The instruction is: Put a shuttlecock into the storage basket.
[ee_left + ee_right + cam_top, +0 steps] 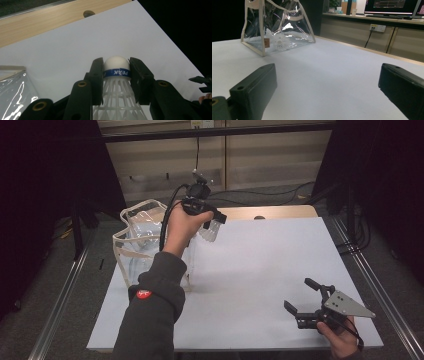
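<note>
A white plastic shuttlecock [116, 65] with a blue band around its cork sits between the jaws of my left gripper [216, 220]. The pads press on the cork from both sides. The left hand holds it in the air above the back of the white table [260, 265], just right of a clear plastic bag [142, 245] with cream edging. The bag [277, 25] stands upright, and another white shuttlecock [279, 42] lies inside it. Near the front right corner my right gripper [298, 293] stays low, jaws wide apart and nothing between them [328, 72].
A bare wooden strip [280, 212] with a small round hole runs along the table's far edge. Metal rails [372, 285] flank the table on both sides. Dark curtains stand left and right. Cables lie on the floor behind the table.
</note>
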`<state>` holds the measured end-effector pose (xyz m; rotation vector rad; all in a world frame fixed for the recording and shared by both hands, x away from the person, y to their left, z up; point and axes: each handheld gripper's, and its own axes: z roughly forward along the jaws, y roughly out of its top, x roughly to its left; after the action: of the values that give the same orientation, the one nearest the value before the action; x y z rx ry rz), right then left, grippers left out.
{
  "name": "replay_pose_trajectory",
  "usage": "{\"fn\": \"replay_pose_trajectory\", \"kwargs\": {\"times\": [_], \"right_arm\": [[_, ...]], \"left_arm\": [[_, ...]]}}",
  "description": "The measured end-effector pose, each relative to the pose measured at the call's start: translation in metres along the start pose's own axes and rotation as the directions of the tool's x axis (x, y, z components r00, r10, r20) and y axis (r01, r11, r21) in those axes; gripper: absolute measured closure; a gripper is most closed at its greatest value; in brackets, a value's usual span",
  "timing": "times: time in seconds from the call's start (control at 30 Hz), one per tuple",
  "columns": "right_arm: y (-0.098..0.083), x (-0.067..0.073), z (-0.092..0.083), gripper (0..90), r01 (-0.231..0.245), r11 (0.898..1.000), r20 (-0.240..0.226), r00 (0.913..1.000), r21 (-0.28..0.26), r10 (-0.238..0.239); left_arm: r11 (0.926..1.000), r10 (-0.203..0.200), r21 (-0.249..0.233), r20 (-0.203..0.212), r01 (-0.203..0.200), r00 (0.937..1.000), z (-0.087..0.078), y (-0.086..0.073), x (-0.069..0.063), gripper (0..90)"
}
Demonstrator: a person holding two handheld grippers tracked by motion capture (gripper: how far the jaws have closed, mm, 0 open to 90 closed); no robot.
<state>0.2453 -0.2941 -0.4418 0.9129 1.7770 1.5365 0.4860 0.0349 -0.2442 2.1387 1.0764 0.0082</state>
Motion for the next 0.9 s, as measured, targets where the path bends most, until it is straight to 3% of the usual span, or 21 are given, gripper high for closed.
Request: {"fn": "replay_pose_trajectory", "kwargs": {"times": [0.9], "right_arm": [[0.000,0.000,0.000,1.7,0.001,1.000,-0.001,1.0000,0.000,-0.001]], "left_arm": [[0.9997,0.001,-0.026,-0.029,-0.002,0.9996,-0.013,0.010,0.007,65.6]]}}
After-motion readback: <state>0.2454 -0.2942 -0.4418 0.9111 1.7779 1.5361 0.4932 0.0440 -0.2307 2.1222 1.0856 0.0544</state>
